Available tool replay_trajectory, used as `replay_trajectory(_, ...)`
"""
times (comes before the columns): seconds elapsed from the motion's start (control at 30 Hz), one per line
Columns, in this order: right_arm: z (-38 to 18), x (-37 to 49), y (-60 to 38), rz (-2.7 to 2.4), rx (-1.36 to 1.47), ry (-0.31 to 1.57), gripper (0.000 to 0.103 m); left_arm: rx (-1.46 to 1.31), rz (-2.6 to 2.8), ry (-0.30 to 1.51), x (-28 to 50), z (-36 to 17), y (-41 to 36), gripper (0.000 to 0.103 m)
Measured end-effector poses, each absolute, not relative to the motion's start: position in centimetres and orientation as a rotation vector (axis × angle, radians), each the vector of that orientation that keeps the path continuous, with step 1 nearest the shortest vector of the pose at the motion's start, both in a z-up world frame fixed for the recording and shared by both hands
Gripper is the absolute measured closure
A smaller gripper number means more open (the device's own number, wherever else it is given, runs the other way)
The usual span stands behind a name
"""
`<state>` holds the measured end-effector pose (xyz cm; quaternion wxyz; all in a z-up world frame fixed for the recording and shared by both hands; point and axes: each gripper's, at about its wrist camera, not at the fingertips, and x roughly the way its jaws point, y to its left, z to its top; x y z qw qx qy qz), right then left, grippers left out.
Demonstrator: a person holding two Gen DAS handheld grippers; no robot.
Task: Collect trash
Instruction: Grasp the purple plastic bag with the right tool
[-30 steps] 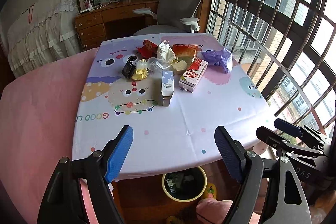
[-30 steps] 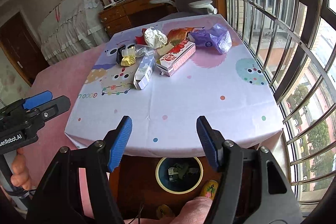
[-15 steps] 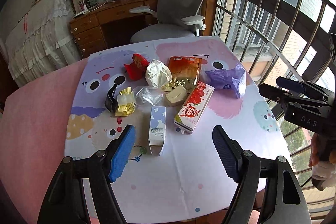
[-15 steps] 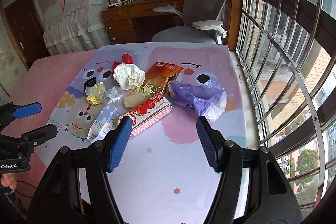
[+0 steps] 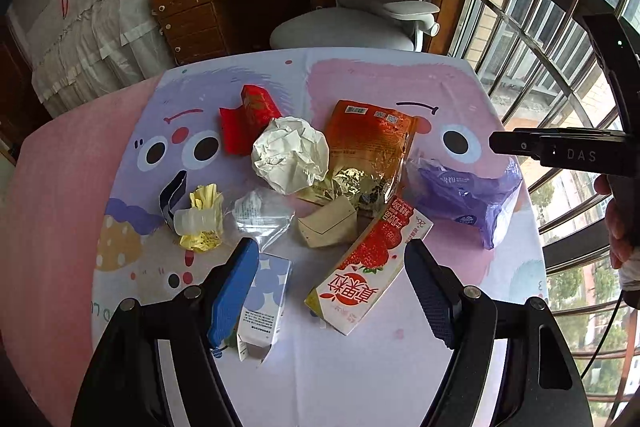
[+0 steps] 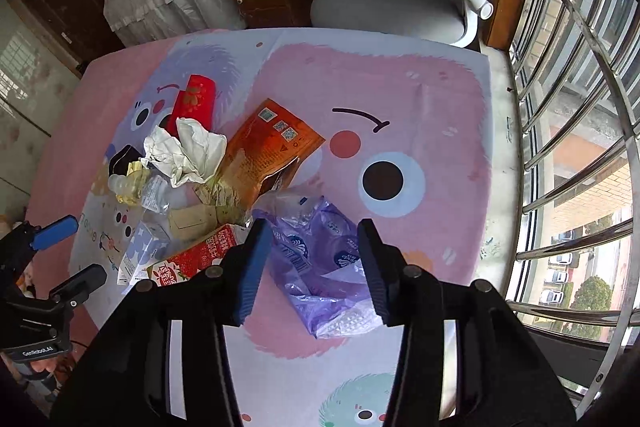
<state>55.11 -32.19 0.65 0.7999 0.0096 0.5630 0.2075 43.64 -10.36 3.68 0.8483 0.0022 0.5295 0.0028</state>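
- Both grippers moved in over table (image 5: pixel 360 379) since 1 s ago; floor bin gone from view.
- L gripper (image 5: pixel 332 287): jaws wide, empty, above strawberry carton (image 5: pixel 360 279).
- R gripper (image 6: pixel 314 263): jaws apart, straddling purple bag (image 6: pixel 320 267); no grip yet.
- Only R view shows the door (image 6: pixel 60 7).

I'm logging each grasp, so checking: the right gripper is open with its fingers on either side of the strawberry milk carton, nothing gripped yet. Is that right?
Not quite. In the right wrist view the right gripper is open with its fingers on either side of the purple plastic bag, not the strawberry milk carton, which lies off to its left. Nothing is gripped yet.
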Motion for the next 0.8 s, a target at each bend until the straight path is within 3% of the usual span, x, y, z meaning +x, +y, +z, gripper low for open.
replay_trajectory(0.23, -4.9, 57.7, -25.6, 0.496, -0.075, 1.403, 0.056, -0.028, 0.066, 1.14, 45.4, 2.4, -9.8, 0.026)
replay_trajectory(0.6, -9.5, 56.4, -21.4, 0.481, -0.302, 1.417, 0.057, -0.031, 0.089, 1.164, 46.5, 1.5, -10.0, 0.026)
replay_trajectory(0.8, -9.7, 56.1, -22.9, 0.486, -0.284, 1.397, 0.084, -0.007, 0.055, 1.17, 48.7, 1.3, -11.6, 0.026)
